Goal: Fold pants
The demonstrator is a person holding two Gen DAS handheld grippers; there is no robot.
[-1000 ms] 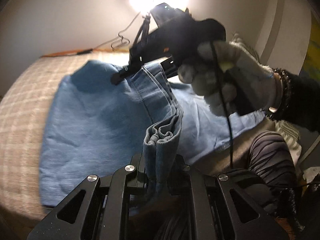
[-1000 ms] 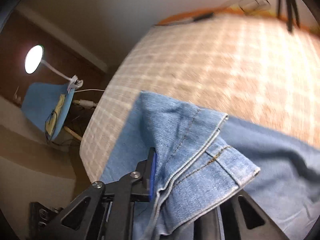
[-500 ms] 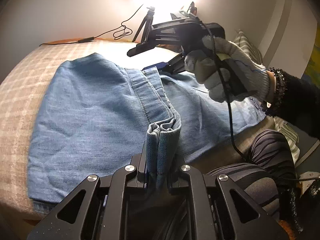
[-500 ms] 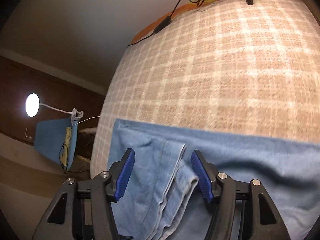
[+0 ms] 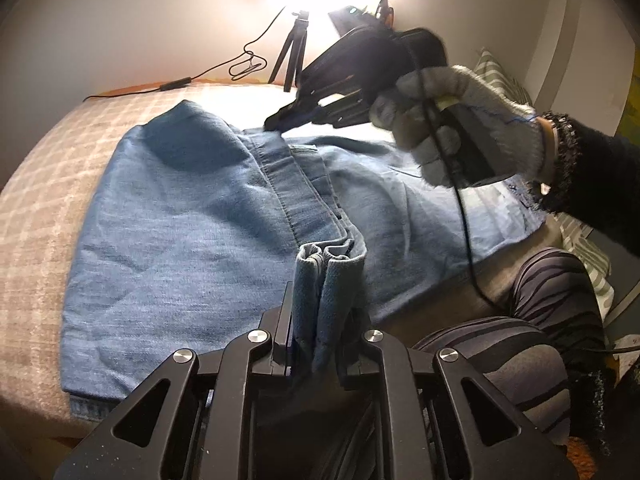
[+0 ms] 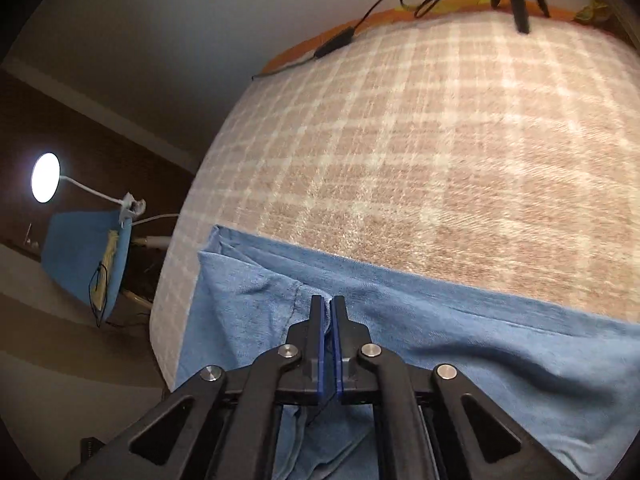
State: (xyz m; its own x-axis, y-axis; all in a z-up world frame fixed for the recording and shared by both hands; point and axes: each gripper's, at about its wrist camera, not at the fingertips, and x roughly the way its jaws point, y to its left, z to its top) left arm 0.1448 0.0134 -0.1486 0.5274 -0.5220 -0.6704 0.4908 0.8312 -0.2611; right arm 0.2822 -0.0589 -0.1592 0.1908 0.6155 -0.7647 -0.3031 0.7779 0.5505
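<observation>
Jeans (image 5: 192,240) lie spread on the plaid bed (image 6: 440,160), center frame. Left hand-held gripper (image 5: 326,316) is clamped on a bunched denim fold, bottom center. Right hand-held gripper (image 6: 328,312) is fully closed w/ nothing between its pads, tips just over the jeans' far edge.

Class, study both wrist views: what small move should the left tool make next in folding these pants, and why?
Probably lower the left tool and open it, laying its end flat. It is shut on a raised bunch of the pants, while the right tool is shut, apparently on nothing, and the far end of that folded edge already lies flat on the bed.
</observation>
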